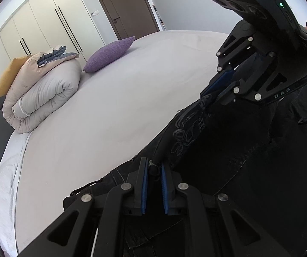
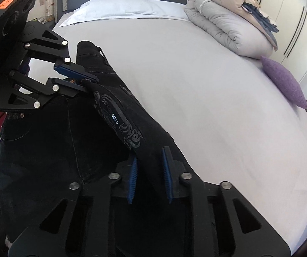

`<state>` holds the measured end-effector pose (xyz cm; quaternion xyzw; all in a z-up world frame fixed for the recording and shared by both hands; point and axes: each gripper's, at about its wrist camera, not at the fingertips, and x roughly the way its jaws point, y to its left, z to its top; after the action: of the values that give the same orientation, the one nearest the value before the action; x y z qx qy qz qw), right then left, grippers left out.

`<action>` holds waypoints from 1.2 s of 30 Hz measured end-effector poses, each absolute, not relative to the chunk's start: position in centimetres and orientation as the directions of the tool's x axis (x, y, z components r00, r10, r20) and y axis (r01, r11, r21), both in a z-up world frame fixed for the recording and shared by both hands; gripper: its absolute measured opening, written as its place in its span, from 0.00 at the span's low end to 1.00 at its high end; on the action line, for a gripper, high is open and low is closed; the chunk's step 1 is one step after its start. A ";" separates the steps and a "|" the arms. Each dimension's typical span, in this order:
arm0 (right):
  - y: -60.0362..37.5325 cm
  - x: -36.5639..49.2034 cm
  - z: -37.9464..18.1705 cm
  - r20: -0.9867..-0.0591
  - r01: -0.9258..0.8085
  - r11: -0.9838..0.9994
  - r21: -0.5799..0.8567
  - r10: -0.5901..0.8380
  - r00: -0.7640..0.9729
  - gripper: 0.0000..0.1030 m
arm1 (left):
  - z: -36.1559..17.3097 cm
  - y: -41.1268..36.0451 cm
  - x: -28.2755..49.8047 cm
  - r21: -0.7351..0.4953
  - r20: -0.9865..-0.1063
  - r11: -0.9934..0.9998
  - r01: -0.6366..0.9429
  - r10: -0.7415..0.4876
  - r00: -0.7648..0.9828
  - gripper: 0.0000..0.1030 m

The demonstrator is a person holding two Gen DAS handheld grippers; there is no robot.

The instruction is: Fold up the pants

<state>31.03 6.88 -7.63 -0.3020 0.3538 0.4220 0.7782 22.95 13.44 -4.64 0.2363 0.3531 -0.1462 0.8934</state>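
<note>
Black pants with a pale printed graphic lie bunched at the near edge of the bed, and a stretch of their edge is lifted between the two grippers. My left gripper is shut on a fold of that black fabric, its blue pads pressed against it. In the right wrist view the left gripper comes in from the upper left, holding the pants. My right gripper is shut on the printed strip of the pants. From the left wrist view, the right gripper is at the upper right, clamped on the same edge.
A white sheet covers the bed. A rolled grey duvet and a yellow pillow lie at the head, with a purple cushion beside them. A brown door and a white wardrobe stand behind the bed.
</note>
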 end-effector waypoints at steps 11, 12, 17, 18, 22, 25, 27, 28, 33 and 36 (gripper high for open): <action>9.1 17.5 -9.8 -0.662 -0.701 -0.014 -0.713 0.341 0.667 0.03 | -4.6 13.8 19.0 0.414 -0.686 0.788 0.456 -0.059 0.725 0.12; 9.3 15.1 -11.4 -0.608 -0.597 -0.152 -0.788 0.344 0.715 0.03 | -4.9 13.6 18.3 0.441 -0.685 0.767 0.466 -0.048 0.727 0.12; 9.1 8.1 -17.1 -0.526 -0.311 -0.485 -0.817 0.408 0.746 0.03 | -7.1 12.8 13.9 0.526 -0.694 0.672 0.522 -0.015 0.720 0.12; 8.9 7.3 -17.8 -0.535 -0.298 -0.514 -0.805 0.408 0.740 0.03 | -7.8 12.5 12.9 0.543 -0.698 0.649 0.532 -0.003 0.716 0.12; 8.5 4.5 -19.2 -0.561 -0.265 -0.588 -0.765 0.405 0.722 0.03 | -9.5 11.7 9.4 0.569 -0.706 0.601 0.561 0.008 0.708 0.12; 7.9 1.9 -19.0 -0.594 -0.272 -0.616 -0.739 0.405 0.695 0.03 | -10.3 11.2 6.5 0.595 -0.705 0.565 0.571 0.026 0.709 0.08; 7.6 0.3 -18.9 -0.606 -0.279 -0.620 -0.733 0.411 0.681 0.03 | -10.6 11.3 4.9 0.598 -0.706 0.561 0.573 0.030 0.707 0.08; 7.7 -0.2 -18.8 -0.618 -0.300 -0.612 -0.732 0.410 0.671 0.03 | -10.8 11.3 4.2 0.600 -0.706 0.561 0.570 0.036 0.708 0.08; 8.3 -2.3 -18.0 -0.638 -0.361 -0.563 -0.743 0.435 0.636 0.03 | -11.6 12.5 2.1 0.573 -0.720 0.611 0.546 0.058 0.692 0.08; 7.6 -2.6 -18.3 -0.641 -0.380 -0.544 -0.748 0.446 0.624 0.03 | -11.7 13.0 1.3 0.567 -0.721 0.630 0.530 0.068 0.690 0.07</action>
<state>-2.55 7.62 -18.28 -0.7646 -0.0218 0.4329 0.4770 1.35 13.03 -11.72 0.4063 0.3679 -0.1402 0.8246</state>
